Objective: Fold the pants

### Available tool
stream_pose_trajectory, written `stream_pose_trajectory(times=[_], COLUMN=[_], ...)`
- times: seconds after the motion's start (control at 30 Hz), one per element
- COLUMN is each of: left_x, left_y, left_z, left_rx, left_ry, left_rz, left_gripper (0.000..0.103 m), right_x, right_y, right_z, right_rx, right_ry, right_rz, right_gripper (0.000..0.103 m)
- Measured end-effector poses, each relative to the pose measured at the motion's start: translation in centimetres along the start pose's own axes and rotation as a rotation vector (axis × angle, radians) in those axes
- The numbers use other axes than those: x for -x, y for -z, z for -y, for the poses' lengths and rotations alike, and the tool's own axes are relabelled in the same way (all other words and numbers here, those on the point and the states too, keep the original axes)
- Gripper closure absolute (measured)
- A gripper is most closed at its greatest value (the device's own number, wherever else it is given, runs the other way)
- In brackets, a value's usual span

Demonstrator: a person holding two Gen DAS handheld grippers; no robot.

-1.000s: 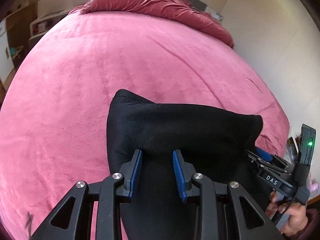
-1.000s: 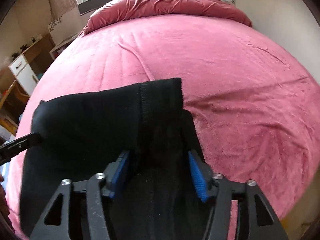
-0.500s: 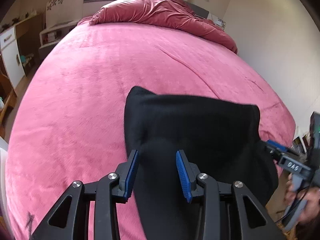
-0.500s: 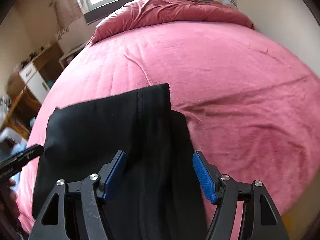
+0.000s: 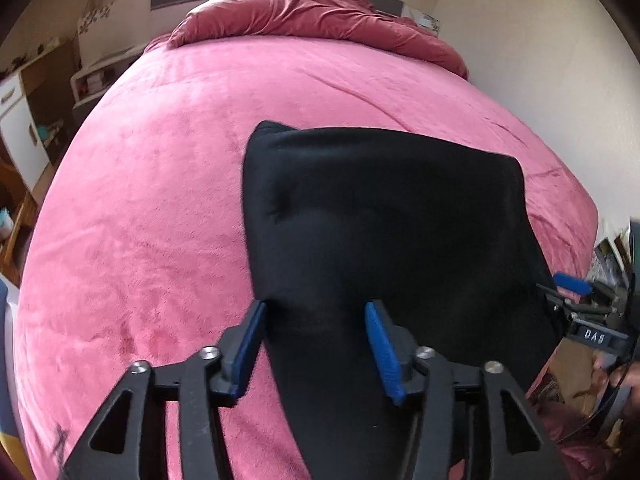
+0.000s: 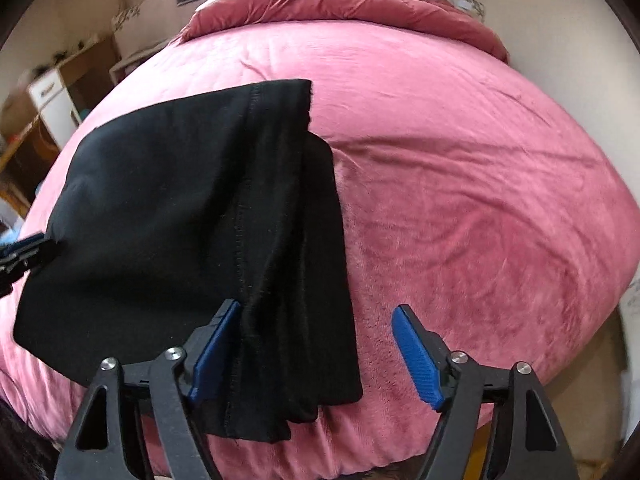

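Two tools: left tool [image 5: 314,350] and right tool [image 6: 316,354], both held low over the near edge of the bed, tilted down.
Task item: black knit pants [image 6: 192,220], folded into a thick stack, lying flat on the pink plush bed cover [image 6: 480,200] near the bed's front edge.
Left tool state: blue pads spread, jaws just opened wider; cloth lying between them, no pad seen pressing on it.
Right tool state: blue pads spread, jaws just opened wider; left pad just beside the stack's seam, right pad over bare cover, nothing gripped.
Long axis: running left to right across the near edge, from one tool to the other; short side reaching away toward the crumpled red duvet [image 5: 320,12].
Direction from tools: stack ahead of and below both; left tool at its left end, right tool at its right end.
Nearer hand: neither clearly; each close to its own end.
Layering: right end showing several staggered layers, lower ones sticking out.
Judged next need: likely a further fold, or smoothing; unsettled from these views.
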State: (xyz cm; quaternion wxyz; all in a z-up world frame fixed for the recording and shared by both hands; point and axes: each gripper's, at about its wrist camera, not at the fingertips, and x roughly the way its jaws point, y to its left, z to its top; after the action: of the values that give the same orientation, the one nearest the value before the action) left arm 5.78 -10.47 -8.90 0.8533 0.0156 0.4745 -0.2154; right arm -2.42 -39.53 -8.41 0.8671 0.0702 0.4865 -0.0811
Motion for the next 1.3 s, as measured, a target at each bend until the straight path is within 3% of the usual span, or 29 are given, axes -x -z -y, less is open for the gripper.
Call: stream_pose_trajectory(times=[0.17,0.5,0.67,0.9,1.3], left_x=[1.3,4.3,4.7,4.2,2.2], left_y=[0.6,1.5,1.3,0.9,0.4], left_z=[-0.9,-0.6,-1.0,-1.8,-1.9], left_rx=[0.076,0.038,0.049,0.065,0.056], left_ry=[0.044,0.018,0.021,0.042,0.052], left_rz=[0.018,0.080,0.081,0.071,0.035], left_gripper=[0.046,0.046,0.046,0.041,0.031], right_x=[0.3,1.1,1.5,-0.2,-4.8], right_y=[0.6,-0.8,-2.3,-4.3,-5.8], right_z=[0.4,-0.9,-0.5,0.4,2.1], right_rx=[-0.032,-0.003,-0.026,-0.078,-0.095], right_ry=[-0.009,-0.015,-0.105,-0.263,-0.294], right_rz=[0.007,-0.003,0.004,-0.064,-0.137], right_gripper=[0.026,0.023,0.023,0.017,0.011])
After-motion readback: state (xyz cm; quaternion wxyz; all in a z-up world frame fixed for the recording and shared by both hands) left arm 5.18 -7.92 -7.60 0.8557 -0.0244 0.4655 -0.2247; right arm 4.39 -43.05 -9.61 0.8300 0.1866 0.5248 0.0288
